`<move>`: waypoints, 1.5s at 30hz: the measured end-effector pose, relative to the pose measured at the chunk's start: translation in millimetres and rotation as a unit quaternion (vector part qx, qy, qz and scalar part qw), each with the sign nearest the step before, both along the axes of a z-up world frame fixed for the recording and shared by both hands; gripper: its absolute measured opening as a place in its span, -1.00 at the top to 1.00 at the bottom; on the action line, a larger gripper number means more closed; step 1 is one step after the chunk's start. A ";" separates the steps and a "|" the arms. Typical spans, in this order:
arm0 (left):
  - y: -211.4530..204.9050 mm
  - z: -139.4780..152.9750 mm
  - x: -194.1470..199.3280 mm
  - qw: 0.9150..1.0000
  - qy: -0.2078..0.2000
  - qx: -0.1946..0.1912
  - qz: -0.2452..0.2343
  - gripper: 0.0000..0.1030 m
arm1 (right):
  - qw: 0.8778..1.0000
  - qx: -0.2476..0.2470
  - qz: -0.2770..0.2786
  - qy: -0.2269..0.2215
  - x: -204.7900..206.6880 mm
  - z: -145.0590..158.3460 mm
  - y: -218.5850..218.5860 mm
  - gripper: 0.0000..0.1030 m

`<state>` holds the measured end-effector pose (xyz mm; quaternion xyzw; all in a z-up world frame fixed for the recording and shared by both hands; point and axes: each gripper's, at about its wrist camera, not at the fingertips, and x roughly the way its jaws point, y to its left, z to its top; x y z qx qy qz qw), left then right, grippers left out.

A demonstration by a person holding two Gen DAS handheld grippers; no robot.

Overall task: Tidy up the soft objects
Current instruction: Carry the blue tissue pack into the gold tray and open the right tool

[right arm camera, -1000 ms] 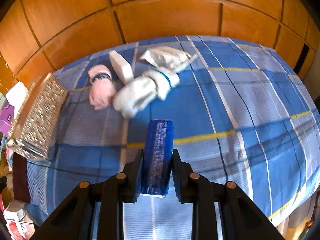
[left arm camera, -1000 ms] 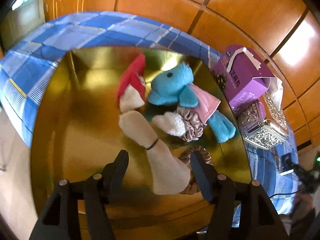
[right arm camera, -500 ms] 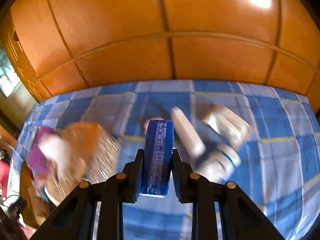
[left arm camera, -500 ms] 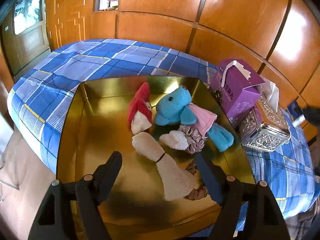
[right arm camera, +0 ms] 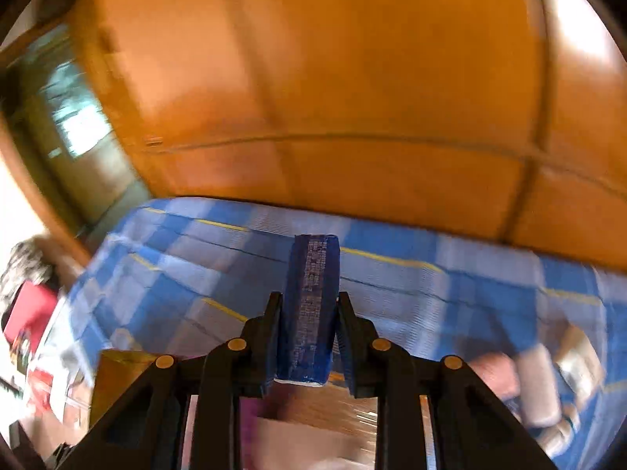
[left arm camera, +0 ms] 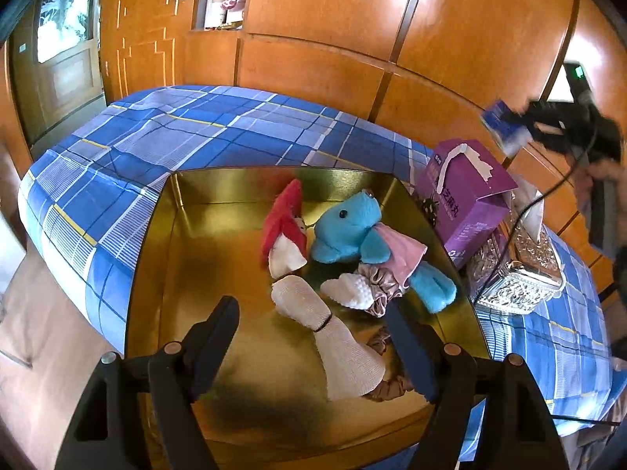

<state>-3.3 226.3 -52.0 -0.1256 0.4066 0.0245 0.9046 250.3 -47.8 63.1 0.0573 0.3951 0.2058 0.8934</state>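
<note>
Jaws, left: my left gripper (left arm camera: pixel 313 337) stands wide apart and grips nothing; these jaws opened further within the last second but have since held that width, and the beige sock (left arm camera: pixel 337 340) lies between them with neither pad pressing on it.
Jaws, right: my right gripper (right arm camera: pixel 307 337) is clamped on the blue pack (right arm camera: pixel 309 309), which stands on edge between the pads, its printed narrow side facing the camera.
Right side seen from the left: the blue pack is up in the air at the far right, above the purple carton (left arm camera: pixel 468 199), badly blurred.
Gold tray (left arm camera: pixel 156 274): sits on the bed (left arm camera: pixel 156 133) with its blue plaid sheet; all the soft things lie in its right half.
Beige sock: rolled, bound by a thin black band, lying slantwise on the tray floor.
Blue plush toy (left arm camera: pixel 348 231): beyond the sock, in a pink dress, touching the red and white toy (left arm camera: pixel 284 231) on its left.
Satin scrunchie (left arm camera: pixel 378 286): just beside a small white knitted piece (left arm camera: pixel 347 291), both under the plush toy's leg.
Silver tissue box (left arm camera: pixel 517 274): outside the tray on the right, against the purple carton.
Right view: heavily blurred; bed and wood panelling show, little else is readable.
</note>
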 end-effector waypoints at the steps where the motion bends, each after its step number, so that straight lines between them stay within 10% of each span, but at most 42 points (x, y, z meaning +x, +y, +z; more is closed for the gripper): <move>1: 0.1 0.1 -0.2 1.000 -0.001 0.000 0.000 -0.51 | 1.000 0.007 0.026 -0.010 -4.8 5.5 16.9 0.51; 9: 14.7 0.9 -2.1 1.000 -0.005 0.000 0.028 -0.51 | 0.974 0.023 0.224 -0.003 -70.7 4.1 97.6 0.51; 20: 28.7 4.1 -6.0 0.998 -0.011 0.008 0.059 -0.51 | 0.924 -0.026 0.364 0.119 -166.2 -79.2 127.4 0.51; 28: 16.8 7.5 -7.1 0.998 -0.020 0.027 0.043 -0.63 | 0.933 -0.091 0.322 0.129 -176.2 -123.8 128.0 0.40; 45: -9.0 18.6 -10.4 0.997 -0.033 0.069 0.016 -0.63 | 0.974 -0.051 0.219 0.027 -195.6 -79.8 76.4 0.21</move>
